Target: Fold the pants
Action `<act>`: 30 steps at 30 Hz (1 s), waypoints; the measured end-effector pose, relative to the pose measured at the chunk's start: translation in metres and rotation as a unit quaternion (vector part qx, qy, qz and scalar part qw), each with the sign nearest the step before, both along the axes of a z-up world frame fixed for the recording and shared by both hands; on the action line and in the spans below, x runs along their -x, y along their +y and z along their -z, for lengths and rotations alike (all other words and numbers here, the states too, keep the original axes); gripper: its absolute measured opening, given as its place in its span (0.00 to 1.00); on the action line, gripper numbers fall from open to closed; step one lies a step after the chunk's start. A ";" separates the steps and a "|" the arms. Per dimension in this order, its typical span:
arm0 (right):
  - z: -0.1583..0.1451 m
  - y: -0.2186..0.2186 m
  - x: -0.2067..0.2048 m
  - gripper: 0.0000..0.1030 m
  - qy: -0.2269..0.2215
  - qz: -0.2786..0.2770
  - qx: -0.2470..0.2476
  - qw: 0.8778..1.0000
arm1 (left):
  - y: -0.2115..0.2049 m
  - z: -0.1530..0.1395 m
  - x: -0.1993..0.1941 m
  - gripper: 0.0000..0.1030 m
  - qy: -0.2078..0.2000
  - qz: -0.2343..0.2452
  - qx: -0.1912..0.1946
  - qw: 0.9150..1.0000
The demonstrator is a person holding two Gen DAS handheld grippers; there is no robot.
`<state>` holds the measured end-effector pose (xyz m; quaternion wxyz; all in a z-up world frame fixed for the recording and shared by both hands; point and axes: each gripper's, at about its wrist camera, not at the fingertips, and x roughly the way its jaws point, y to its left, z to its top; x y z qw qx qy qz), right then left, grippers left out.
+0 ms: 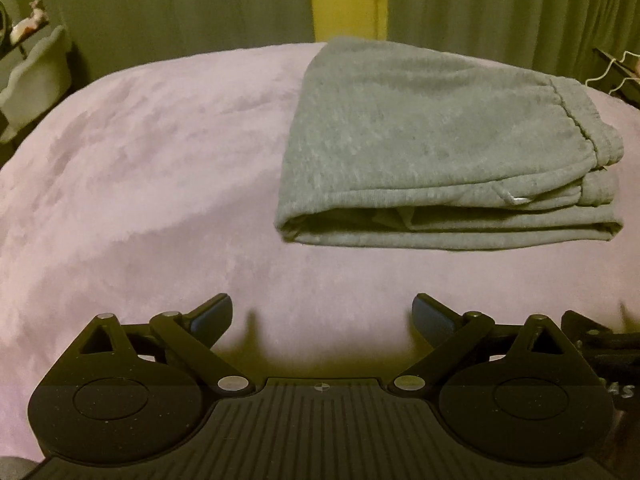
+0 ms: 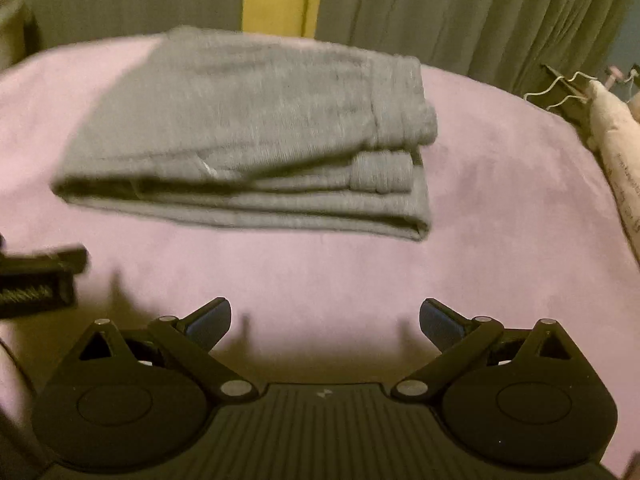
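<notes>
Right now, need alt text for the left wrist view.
Grey pants lie folded into a layered stack on a pink blanket, right of centre. The left gripper is open in the foreground, holding nothing and apart from the pants. Grey-green curtains hang behind.

left gripper [image 1: 322,314] spread wide; right gripper [image 2: 325,318] likewise — empty

folded pants [image 1: 440,144] on the bed [image 1: 160,200], curtains [image 1: 500,8] behind, both hand-held grippers near the bed's front edge
</notes>
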<state>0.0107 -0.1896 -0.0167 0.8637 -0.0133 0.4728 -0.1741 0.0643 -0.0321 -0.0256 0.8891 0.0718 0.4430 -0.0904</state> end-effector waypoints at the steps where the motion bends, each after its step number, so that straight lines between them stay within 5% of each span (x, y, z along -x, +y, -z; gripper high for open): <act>1: 0.004 0.001 -0.001 0.98 -0.004 0.006 0.010 1.000 | -0.002 0.000 0.000 0.97 -0.004 0.005 0.002 1.000; 8: 0.008 -0.002 -0.010 0.98 -0.034 0.013 0.012 0.999 | -0.016 -0.001 0.006 0.97 -0.050 0.030 -0.010 0.998; 30: 0.001 -0.012 -0.002 0.98 -0.065 0.027 -0.041 0.997 | -0.017 0.003 0.005 0.97 -0.053 0.030 -0.023 0.998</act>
